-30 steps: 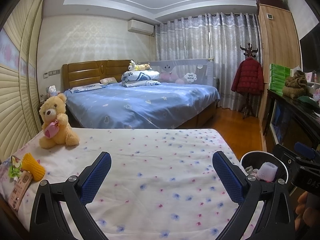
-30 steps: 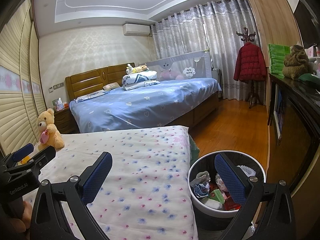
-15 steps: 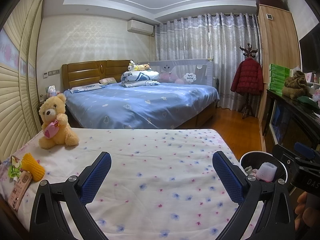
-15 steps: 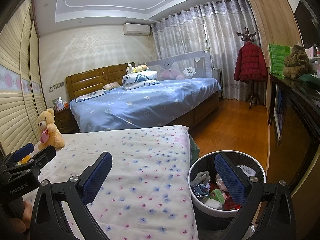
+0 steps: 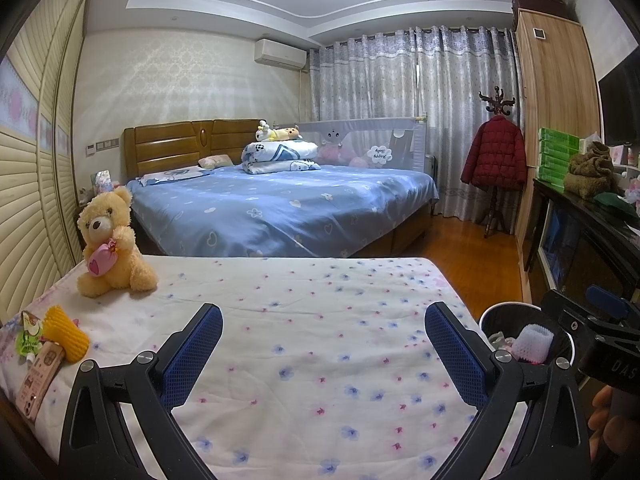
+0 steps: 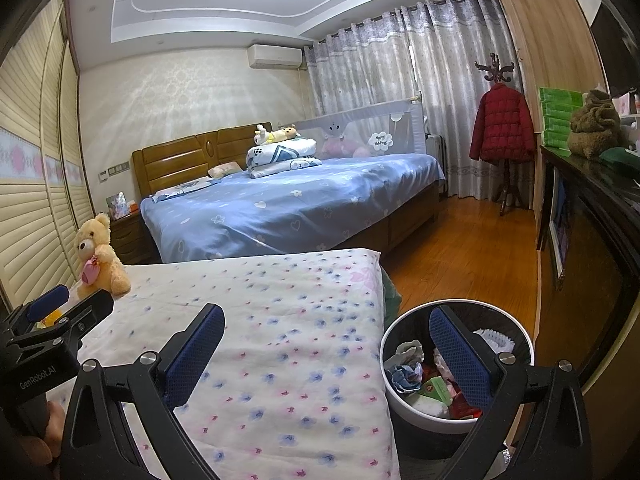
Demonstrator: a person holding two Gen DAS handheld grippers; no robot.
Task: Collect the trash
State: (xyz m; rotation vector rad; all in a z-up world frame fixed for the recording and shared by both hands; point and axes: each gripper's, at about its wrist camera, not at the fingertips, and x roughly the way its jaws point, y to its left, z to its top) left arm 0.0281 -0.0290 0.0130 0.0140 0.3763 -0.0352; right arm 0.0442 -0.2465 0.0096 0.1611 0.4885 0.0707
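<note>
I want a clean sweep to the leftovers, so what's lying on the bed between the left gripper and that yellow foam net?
Only bare floral sheet. In the left wrist view, nothing sits between the open left gripper and the yellow foam net at the sheet's left edge.

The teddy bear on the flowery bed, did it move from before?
No. The teddy bear sits on the same spot of the flowery sheet near the shuttered wardrobe, same as a second ago.

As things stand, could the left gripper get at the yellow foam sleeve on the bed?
Probably yes: the left gripper is open and empty, and only bare sheet lies between it and the yellow foam sleeve.
</note>
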